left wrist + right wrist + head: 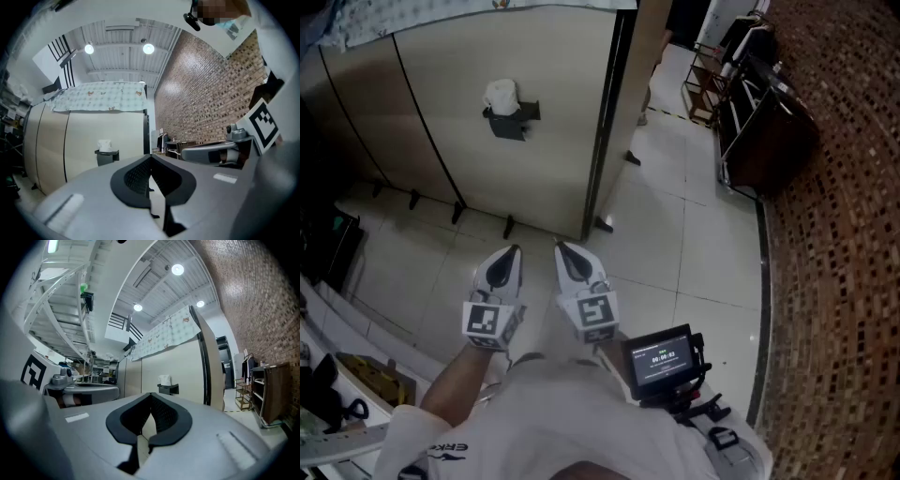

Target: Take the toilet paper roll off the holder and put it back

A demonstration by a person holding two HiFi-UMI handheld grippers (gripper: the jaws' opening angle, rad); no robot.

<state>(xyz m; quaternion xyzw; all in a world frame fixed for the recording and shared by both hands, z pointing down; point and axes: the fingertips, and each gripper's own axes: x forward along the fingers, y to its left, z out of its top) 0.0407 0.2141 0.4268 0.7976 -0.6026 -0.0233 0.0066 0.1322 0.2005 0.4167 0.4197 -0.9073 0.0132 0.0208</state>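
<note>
- Your left gripper is held level, pointing toward 12 o'clock in the head view. Your bare forearm runs back from it toward 7 o'clock.
- In the left gripper view, the jaws of that gripper are closed together with nothing between them.
- Your right gripper sits just beside the left one, at its 3 o'clock. It is also level and runs parallel to it.
- In the right gripper view, the jaws of that gripper are pressed together and empty.
- Both grippers hang over the tiled floor, well apart from the beige partition.
- The toilet paper roll sits on top of the dark holder, which is mounted on the partition. It lies at about 12 o'clock from your left gripper and is untouched.
- Both gripper views show the roll on the holder, ahead of the closed jaws.
- A small lit screen sits at 5 o'clock from your right gripper.
- A brick wall fills the 3 o'clock side of the head view.
</note>
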